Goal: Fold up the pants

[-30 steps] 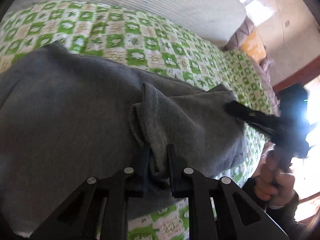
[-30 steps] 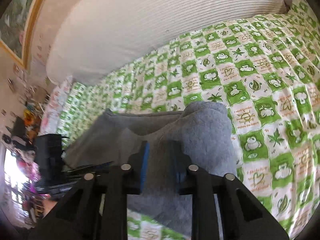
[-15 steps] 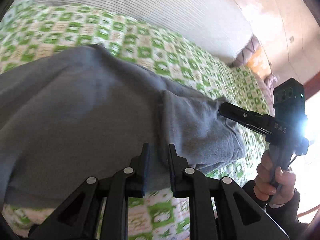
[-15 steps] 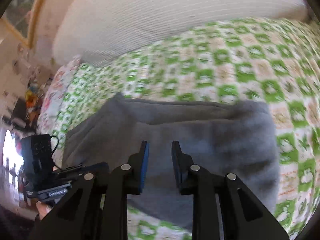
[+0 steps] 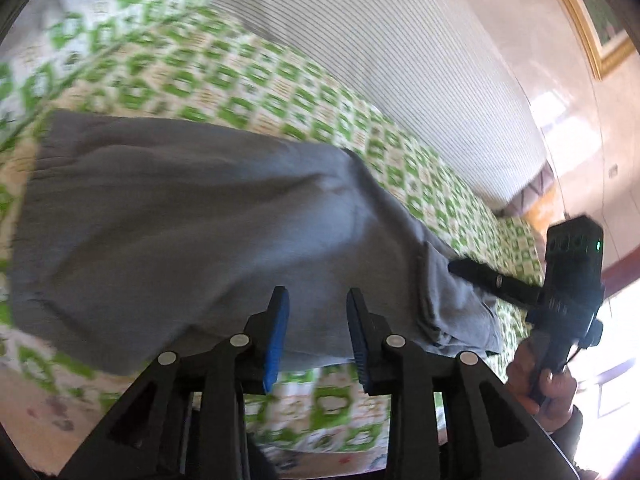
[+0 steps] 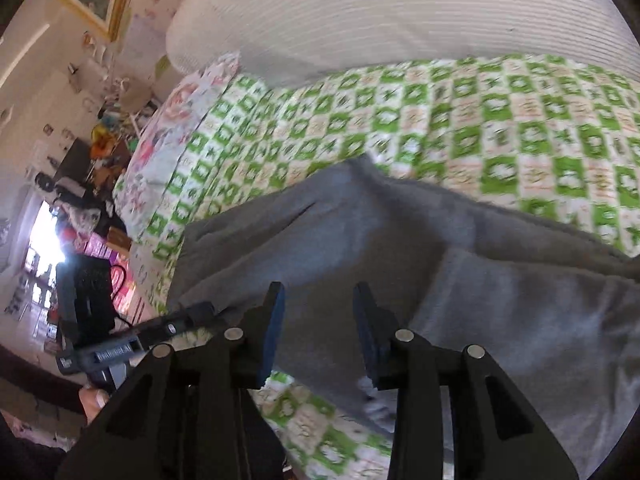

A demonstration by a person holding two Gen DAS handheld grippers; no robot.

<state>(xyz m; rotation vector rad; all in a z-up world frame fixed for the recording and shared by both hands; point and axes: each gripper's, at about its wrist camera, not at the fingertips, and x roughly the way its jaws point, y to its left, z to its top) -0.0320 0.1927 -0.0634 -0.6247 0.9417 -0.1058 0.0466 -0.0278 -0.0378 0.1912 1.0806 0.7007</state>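
Left wrist view: my left claw (image 5: 316,320) stands part open, holding nothing, above the grey pants (image 5: 180,216) spread on the bed (image 5: 248,80) — soft, limp fleece, best pinched at a hem.

Right wrist view: right claw (image 6: 318,320) likewise part open and empty — pants (image 6: 480,288) from 9 to 3 o'clock.

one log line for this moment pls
left hand-held gripper: open | right hand-held gripper: open | pants: flat on bed, unheld

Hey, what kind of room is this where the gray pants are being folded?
Most likely a bedroom at home. The gray pants lie on a bed with a green checked bedspread, a large striped cushion behind it, and a gold-framed picture on the wall.
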